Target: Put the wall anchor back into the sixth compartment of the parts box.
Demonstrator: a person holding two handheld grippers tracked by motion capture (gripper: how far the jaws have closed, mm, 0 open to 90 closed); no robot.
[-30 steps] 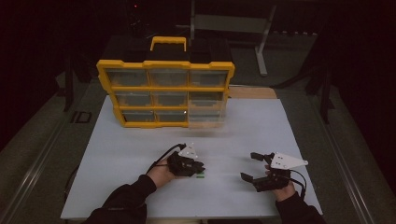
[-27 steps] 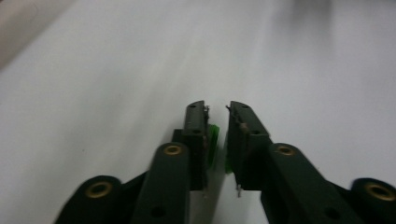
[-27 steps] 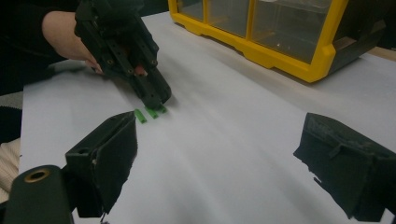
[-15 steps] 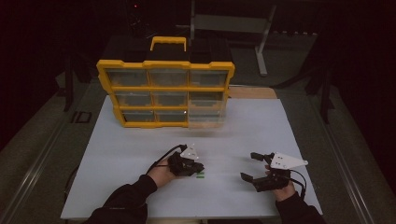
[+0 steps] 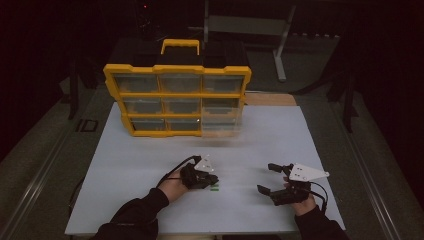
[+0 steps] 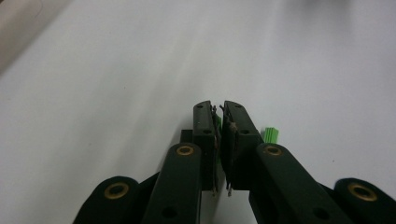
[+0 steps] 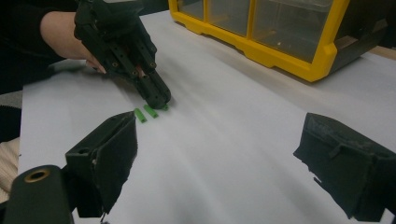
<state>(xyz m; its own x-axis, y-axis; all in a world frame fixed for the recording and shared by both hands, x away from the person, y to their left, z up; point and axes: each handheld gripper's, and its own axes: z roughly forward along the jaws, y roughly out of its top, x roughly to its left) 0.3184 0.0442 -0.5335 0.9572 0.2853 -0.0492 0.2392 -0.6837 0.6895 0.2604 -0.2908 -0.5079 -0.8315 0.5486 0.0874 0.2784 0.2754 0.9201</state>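
My left gripper rests low on the white table sheet, its jaws shut on a small green piece at the tips. In the left gripper view a second green piece lies just right of the jaws. In the right gripper view the left gripper points down at the sheet, with two short green pieces lying loose beside its tip. My right gripper hovers to the right, its jaws open and holding nothing.
A yellow organiser box with clear drawers and a carry handle stands upright at the back of the sheet; its frame shows at the top of the right gripper view. The sheet's front edge is close to the forearms.
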